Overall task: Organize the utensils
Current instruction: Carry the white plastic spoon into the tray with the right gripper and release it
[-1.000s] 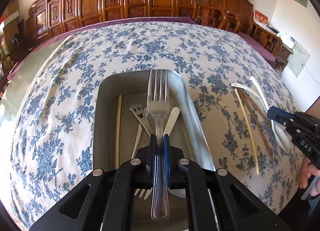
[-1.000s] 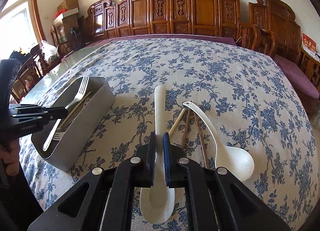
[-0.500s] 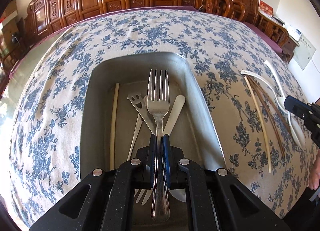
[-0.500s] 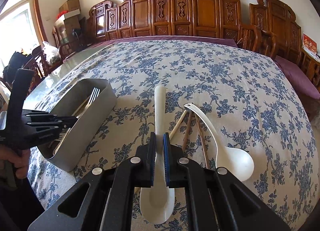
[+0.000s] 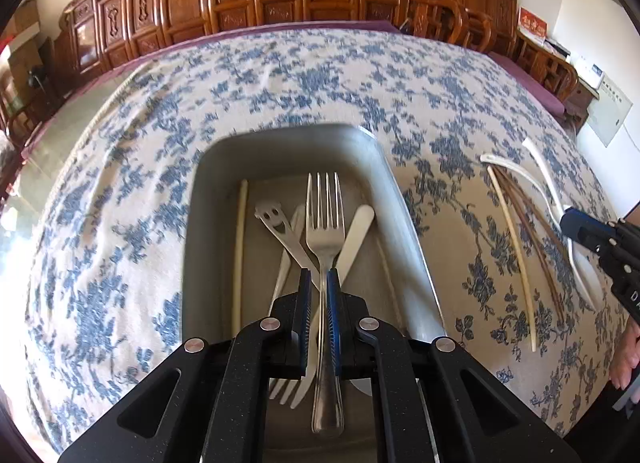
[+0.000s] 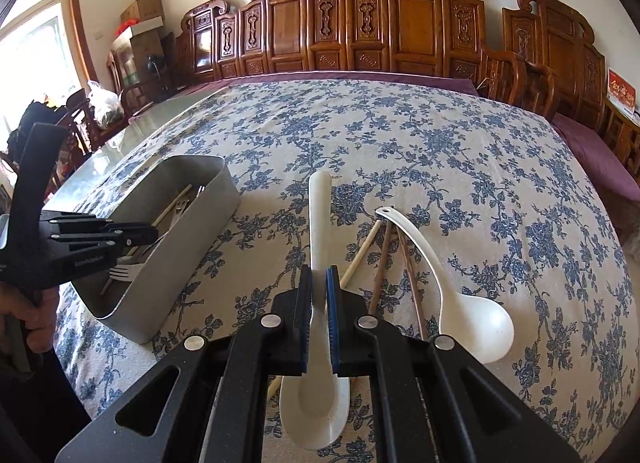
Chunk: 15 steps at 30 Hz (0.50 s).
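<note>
Two utensils are gripped at once: a steel fork (image 5: 325,223) by the left gripper (image 5: 317,303) over the metal tray (image 5: 404,199), a white soup spoon (image 6: 318,223) by the right gripper (image 6: 319,295) above the tablecloth (image 6: 440,151). Release of the fork into the tray is judged next.

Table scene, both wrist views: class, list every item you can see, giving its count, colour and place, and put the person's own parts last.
Tablecloth: one, white with blue flowers, covering the table.
Bin: one, grey metal, on the cloth.
Fork: one, silver, held over the bin.
Utensils in the bin: several, silver and white; exact count unclear.
Spoons: two, white; one held, one lying on the cloth.
Chopsticks: at least three, one pale and the rest brown, on the cloth between the spoons.
Chairs: a row, carved brown wood, behind the table.
Left claw: black with blue pads, shut on the fork.
Right claw: same, shut on a spoon.
</note>
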Available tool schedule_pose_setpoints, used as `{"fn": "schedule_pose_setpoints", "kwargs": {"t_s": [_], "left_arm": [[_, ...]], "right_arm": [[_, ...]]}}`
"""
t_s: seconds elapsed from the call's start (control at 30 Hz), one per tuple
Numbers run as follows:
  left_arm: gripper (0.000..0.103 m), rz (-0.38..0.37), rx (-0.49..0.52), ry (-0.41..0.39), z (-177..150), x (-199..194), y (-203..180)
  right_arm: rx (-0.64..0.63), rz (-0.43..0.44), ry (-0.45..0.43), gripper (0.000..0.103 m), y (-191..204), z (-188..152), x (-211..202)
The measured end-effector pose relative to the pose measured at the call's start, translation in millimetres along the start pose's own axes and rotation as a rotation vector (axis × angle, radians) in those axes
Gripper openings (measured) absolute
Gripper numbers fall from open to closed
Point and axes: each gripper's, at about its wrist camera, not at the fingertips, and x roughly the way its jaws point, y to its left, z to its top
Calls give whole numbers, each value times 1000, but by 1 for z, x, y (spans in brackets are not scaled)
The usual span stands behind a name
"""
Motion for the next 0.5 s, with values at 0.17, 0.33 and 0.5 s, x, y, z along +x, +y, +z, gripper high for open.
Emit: {"fn": "schedule_pose_setpoints", "kwargs": {"t_s": [0.17,0.33,0.5], "left_arm": [[7,-6,-7,-43,6,-12,5],[7,-6,-14,-81,10,-25,11],[7,-2,-27,-108,11,-35,20]], "right_arm": [[-13,34,-26,9,17,10,-7],[-34,62,-32,9,38,16,-7],[-35,96,-31,9,54,20,-6]]}}
